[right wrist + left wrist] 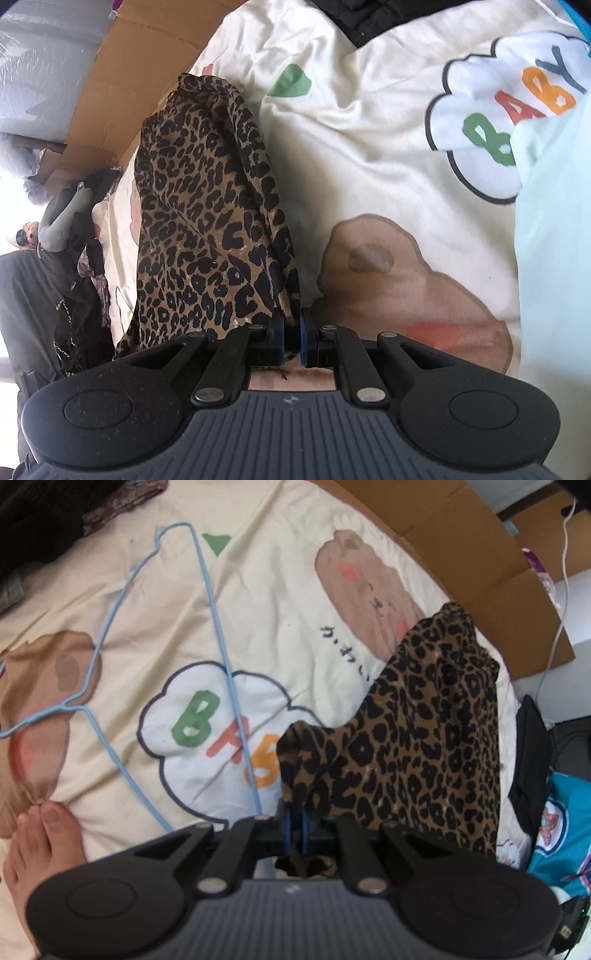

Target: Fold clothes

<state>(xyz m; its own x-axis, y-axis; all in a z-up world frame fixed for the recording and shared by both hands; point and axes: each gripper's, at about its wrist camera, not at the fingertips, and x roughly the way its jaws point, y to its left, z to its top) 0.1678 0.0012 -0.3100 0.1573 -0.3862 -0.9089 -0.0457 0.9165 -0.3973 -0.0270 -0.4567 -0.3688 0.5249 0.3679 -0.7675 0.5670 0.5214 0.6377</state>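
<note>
A leopard-print garment (417, 734) hangs stretched above a cream bedspread with cartoon prints. My left gripper (295, 829) is shut on one corner of it, the cloth pinched between the blue pads. In the right wrist view the same leopard-print garment (207, 218) runs away to the upper left, and my right gripper (292, 334) is shut on its near edge. The far end of the cloth droops toward the bed's edge.
A light blue wire hanger (207, 635) lies on the bedspread (280, 590). A bare foot (40, 845) rests at the lower left. Brown cardboard (480, 554) lines the bed's far side. A pale mint cloth (554, 258) lies at the right, dark clothes (85, 302) at the left.
</note>
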